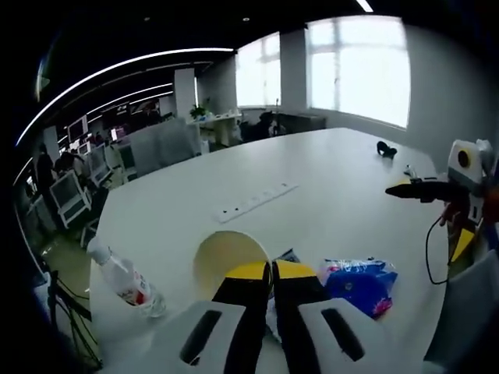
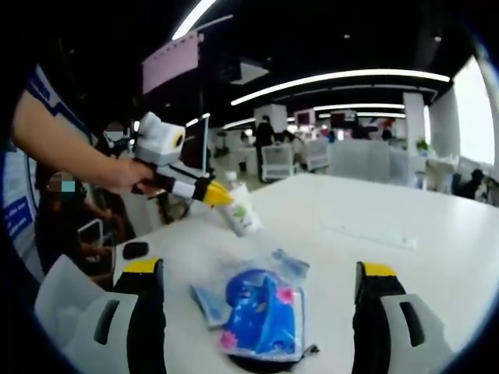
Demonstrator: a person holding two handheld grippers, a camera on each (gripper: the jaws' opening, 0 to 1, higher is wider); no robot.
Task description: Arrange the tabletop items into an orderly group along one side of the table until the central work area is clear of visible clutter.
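The left gripper (image 1: 272, 273) has its jaws nearly together, holding nothing I can make out, just behind a paper cup (image 1: 222, 257) lying on its side on the worktop (image 1: 327, 179), contents hidden. The right gripper (image 2: 261, 276) stands wide, straddling a blue packet (image 2: 261, 312), likely ready to gather it; a water bottle (image 2: 242, 209) lies beyond.

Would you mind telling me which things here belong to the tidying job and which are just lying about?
For the job:
- bottle
- blue packet
- cup
- left hand-held gripper, shut
- right hand-held gripper, open above the packet

Lying about:
- power strip
- small black item far across the table
- office chairs
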